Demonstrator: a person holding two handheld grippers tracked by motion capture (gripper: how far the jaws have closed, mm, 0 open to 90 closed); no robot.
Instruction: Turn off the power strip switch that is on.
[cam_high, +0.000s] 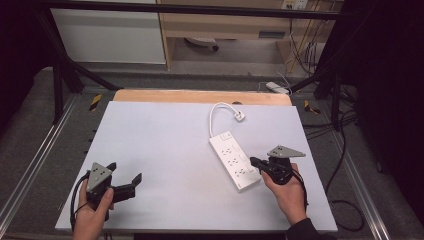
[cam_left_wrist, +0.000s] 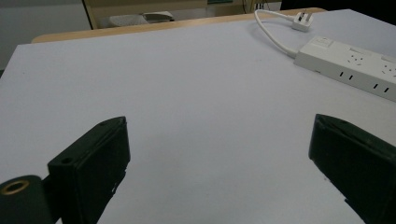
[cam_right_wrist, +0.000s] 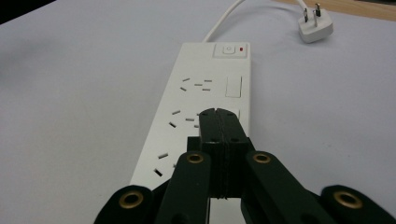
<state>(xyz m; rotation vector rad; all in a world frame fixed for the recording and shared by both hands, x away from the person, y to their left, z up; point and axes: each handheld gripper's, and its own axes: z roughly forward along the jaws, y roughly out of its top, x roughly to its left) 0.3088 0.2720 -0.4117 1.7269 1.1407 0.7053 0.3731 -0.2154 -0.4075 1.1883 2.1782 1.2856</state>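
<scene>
Strip (cam_high: 235, 161) is the landmark: a white power strip lying flat on the desk (cam_high: 160, 150), angled, its switch end away from the person. From that far end its cord (cam_high: 216, 116) loops off to a plug (cam_high: 240, 115) lying loose on the desk, so nothing is plugged in.

Right gripper (cam_high: 256, 162) sits over the strip's near end. In the right gripper view its fingers (cam_right_wrist: 219, 122) are pressed flat together with nothing between them, their tip above the sockets near the strip's middle. Whether the tip touches the plastic or hangs just over it is hard to tell from this angle; probably it is very close.

Left gripper (cam_high: 125, 176) is well to the left of the strip, low over bare desk. Its fingers (cam_left_wrist: 91, 161) stand wide apart and empty, pointed roughly toward the strip.

Judging by this, the work is at an early stage. The strip lies ungripped and the switch (cam_right_wrist: 229, 49) at its far end is not being touched. If the aim is to press or shift the strip, the right gripper is placed for it, and the left has not yet joined in.
</scene>
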